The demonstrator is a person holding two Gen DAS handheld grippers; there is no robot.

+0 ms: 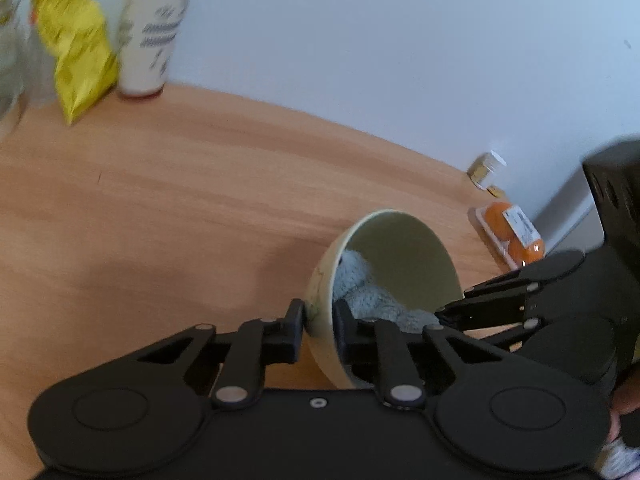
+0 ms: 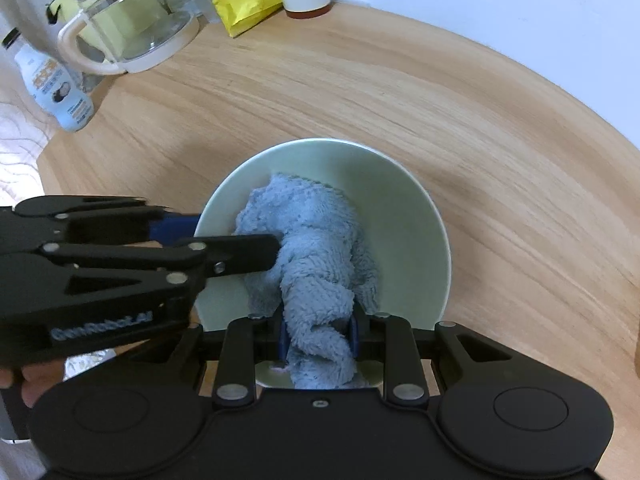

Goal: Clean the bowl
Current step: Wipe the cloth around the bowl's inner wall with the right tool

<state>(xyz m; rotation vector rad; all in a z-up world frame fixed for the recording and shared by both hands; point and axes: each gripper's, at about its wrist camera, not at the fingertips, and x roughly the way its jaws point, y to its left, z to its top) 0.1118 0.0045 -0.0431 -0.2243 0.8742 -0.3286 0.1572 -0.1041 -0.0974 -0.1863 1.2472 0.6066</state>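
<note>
The wooden counter [image 2: 460,128] is seen with the pale green bowl [image 2: 400,216] on it, tilted up on its side. The bowl's rim is clamped by the left hand-held gripper [image 1: 318,322], one finger inside, one outside. A fluffy blue cloth [image 2: 316,248] is bunched inside the bowl and is pinched by the right hand-held gripper [image 2: 318,334]. The bowl is judged stiff, smooth, likely breakable; the rim suits gripping. The cloth is soft and light.

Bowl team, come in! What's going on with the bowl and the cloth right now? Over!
Left gripper shut on bowl rim. Right gripper shut on blue cloth, cloth inside bowl. Nothing in the way.
</note>
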